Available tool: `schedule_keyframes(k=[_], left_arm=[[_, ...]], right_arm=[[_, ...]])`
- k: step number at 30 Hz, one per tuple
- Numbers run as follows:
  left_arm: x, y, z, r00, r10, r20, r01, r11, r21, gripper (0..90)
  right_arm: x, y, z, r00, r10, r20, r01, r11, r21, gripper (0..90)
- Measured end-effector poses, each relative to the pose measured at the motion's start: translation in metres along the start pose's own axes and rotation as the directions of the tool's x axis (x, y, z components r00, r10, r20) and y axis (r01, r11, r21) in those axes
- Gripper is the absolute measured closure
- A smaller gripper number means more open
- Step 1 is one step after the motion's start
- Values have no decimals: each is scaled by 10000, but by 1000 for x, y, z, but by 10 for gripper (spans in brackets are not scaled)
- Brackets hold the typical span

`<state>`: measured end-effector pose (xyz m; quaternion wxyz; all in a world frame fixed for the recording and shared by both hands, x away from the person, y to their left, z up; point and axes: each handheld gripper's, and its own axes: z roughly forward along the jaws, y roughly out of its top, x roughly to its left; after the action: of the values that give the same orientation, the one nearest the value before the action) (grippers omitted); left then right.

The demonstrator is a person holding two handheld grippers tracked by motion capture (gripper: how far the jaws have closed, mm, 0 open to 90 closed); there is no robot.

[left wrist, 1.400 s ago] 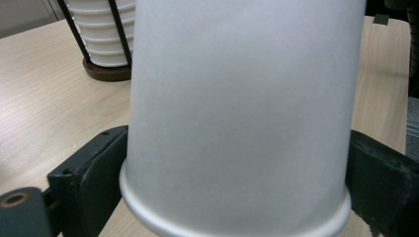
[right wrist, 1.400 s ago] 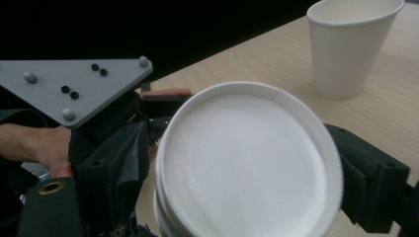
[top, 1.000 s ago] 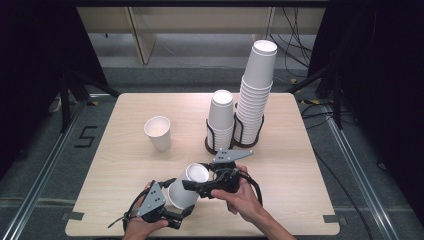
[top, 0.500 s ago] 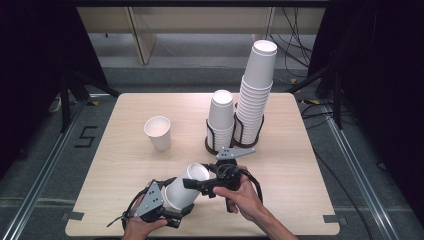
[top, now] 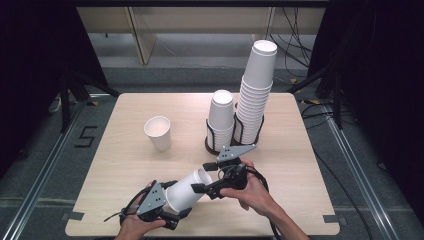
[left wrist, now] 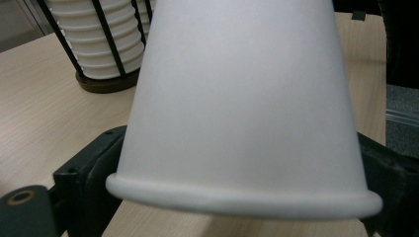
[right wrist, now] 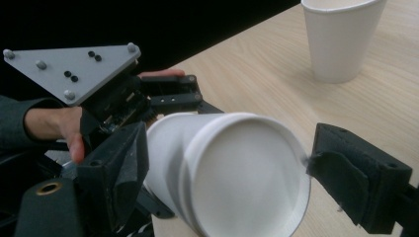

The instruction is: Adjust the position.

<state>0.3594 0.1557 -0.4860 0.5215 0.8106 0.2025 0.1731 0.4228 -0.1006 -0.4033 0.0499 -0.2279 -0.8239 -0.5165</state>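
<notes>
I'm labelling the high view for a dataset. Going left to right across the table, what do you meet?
Left gripper → lone upright cup → tilted cup held between the grippers → right gripper → short cup stack in its rack → tall cup stack.

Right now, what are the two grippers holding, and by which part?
A white paper cup lying sideways. The left gripper clamps its base end; its jaws have just been closing. The right gripper has its jaws at the rim, one touching.
</notes>
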Motion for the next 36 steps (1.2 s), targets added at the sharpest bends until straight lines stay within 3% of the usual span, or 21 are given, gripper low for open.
schedule_keyframes(k=[3,5,7,8,10,14,17,18,22,25,26,28,32,35,36], left_arm=[[-2,1,0,9999,83,133,-85,9999,143,81],[-4,1,1,9997,92,231,-96,9999,139,84],[-6,1,2,9995,125,277,-128,9999,109,92],[-5,2,1,9993,232,287,-238,9995,215,93],[-6,2,2,9994,90,326,-91,10000,39,94],[-5,4,0,9993,257,273,-261,9996,144,97],[-5,5,-2,9988,413,266,-418,9990,171,98],[-6,6,-2,9987,408,299,-411,9991,74,99],[-8,8,-3,9961,696,549,-710,9972,244,101],[-10,8,-3,9921,925,844,-957,9948,348,100],[-10,8,-3,9916,971,858,-1007,9942,378,100],[-11,9,-3,9893,1059,1006,-1113,9926,496,100],[-11,9,-3,9876,1189,1029,-1257,9901,631,99],[-11,10,-3,9852,1338,1076,-1412,9879,645,100],[-12,10,-3,9861,1231,1114,-1299,9900,554,100]], right_arm=[[-1,1,-4,9998,-48,200,47,10000,48,164],[-2,1,-4,10000,-81,54,80,9998,175,164],[-2,0,-4,9994,-174,303,172,9998,81,167],[-2,1,-6,9999,-73,93,71,9998,191,174],[-3,1,-6,9996,-165,217,162,9998,148,174],[0,2,-9,9995,-203,245,194,9992,343,174],[3,3,-10,9962,-718,487,691,9961,557,172],[3,4,-10,9921,-1180,427,1147,9907,734,172],[10,5,-11,9752,-2199,256,2146,9671,1364,169],[15,4,-10,9562,-2892,-445,2925,9422,1636,169],[17,4,-10,9511,-3055,-464,3088,9347,1758,163],[18,2,-9,9351,-3508,-504,3531,9098,2183,161],[19,-3,-3,9199,-3843,-784,3906,8798,2709,161],[19,-6,1,9152,-3890,-1054,4020,8629,3062,161],[18,-8,2,9092,-4055,-949,4134,8515,3224,161]])
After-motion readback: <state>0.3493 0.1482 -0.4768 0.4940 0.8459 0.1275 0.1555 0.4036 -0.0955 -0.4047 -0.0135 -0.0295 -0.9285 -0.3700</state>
